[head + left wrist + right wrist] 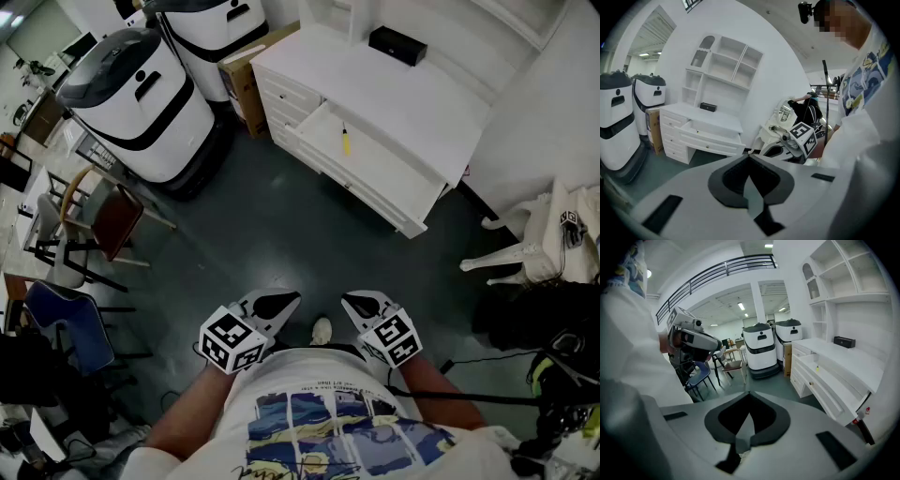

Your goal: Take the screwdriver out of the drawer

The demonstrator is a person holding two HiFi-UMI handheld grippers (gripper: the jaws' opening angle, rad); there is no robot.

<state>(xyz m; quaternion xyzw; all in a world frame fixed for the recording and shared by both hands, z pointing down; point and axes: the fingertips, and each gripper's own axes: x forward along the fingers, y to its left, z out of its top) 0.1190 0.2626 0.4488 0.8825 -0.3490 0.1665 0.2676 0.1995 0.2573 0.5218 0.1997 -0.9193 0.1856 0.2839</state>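
Observation:
A yellow-handled screwdriver lies in the open top drawer of a white desk at the far side of the floor. In the right gripper view the screwdriver shows as a small yellow spot in the drawer. Both grippers are held close to the person's body, far from the desk. My left gripper is shut and holds nothing, with its jaw tips meeting. My right gripper is likewise shut and empty.
Two white-and-black machines and a cardboard box stand left of the desk. Chairs line the left side. A black box sits on the desktop. A white chair and cables are at the right.

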